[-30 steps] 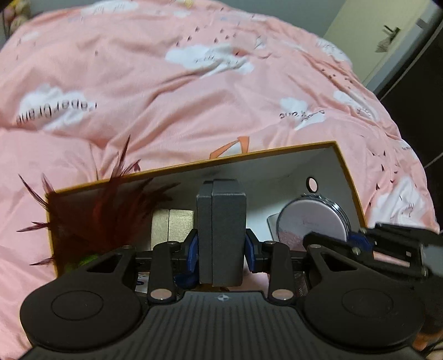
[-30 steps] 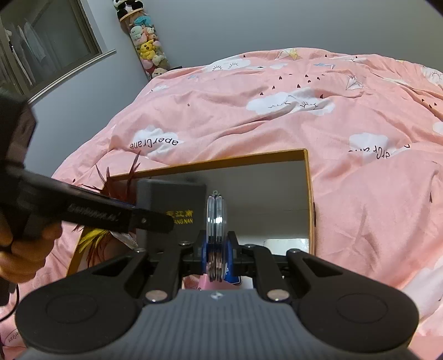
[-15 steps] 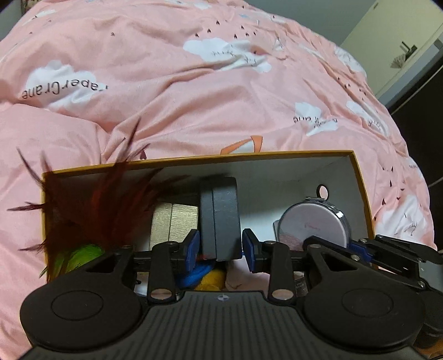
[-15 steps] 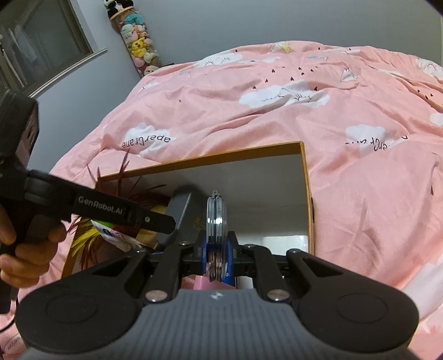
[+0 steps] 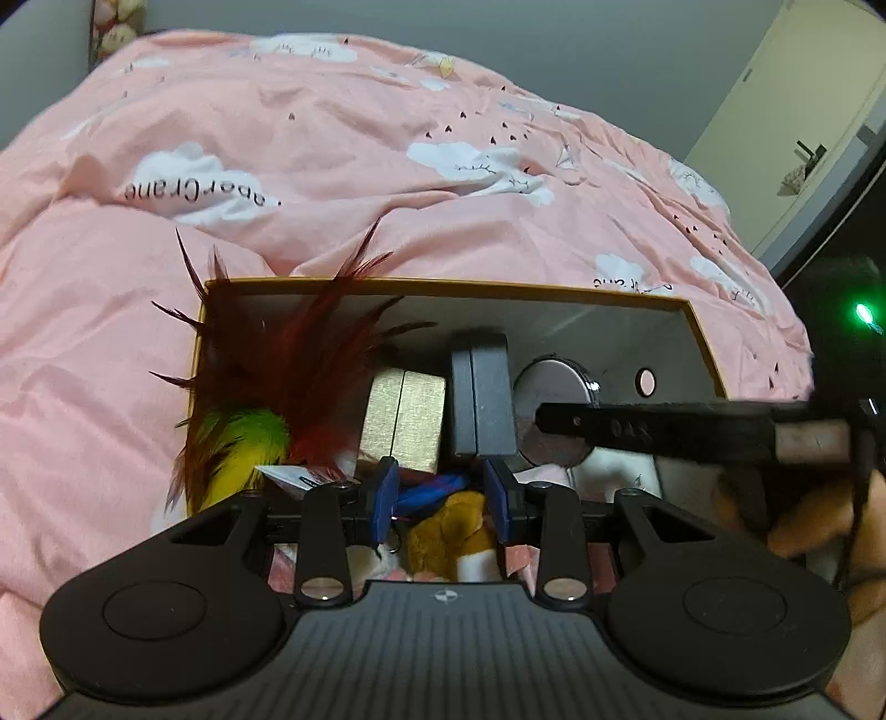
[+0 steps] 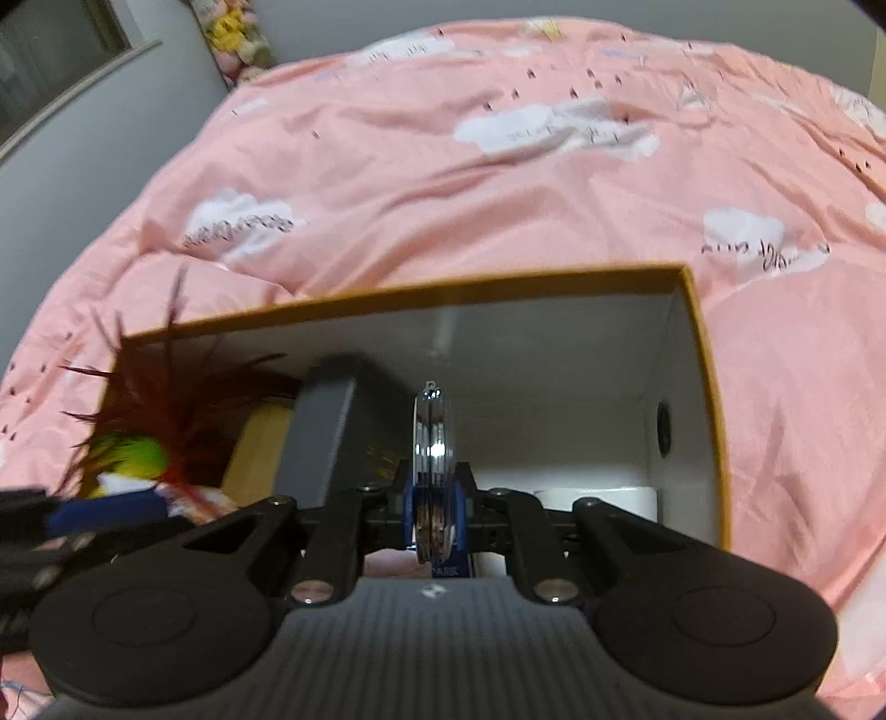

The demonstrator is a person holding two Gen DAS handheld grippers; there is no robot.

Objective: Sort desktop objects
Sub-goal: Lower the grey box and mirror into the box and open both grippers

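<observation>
An orange-rimmed cardboard box [image 5: 443, 285] [image 6: 387, 293] with a white inside lies on the bed. In it a dark grey case [image 5: 479, 399] [image 6: 338, 432] stands upright beside a gold box [image 5: 404, 421] and red feathers [image 5: 293, 354]. My left gripper [image 5: 440, 498] is open just short of the case, with only a blue item and an orange plush below its pads. My right gripper [image 6: 433, 509] is shut on a round silver compact [image 6: 433, 443], held edge-on inside the box. The compact [image 5: 548, 387] sits just right of the grey case, with a right finger [image 5: 664, 426] across it.
A pink cloud-print duvet [image 5: 387, 166] surrounds the box. A green and yellow feather [image 5: 243, 443] lies at the box's left end and a white item [image 6: 598, 495] at its right. A hand [image 5: 803, 515] holds the right gripper. Plush toys [image 6: 238, 33] stand by the wall.
The grey case was between the left pads; now it stands in the box beyond them, and the left gripper has drawn back. The right gripper has sunk into the box with the compact.
</observation>
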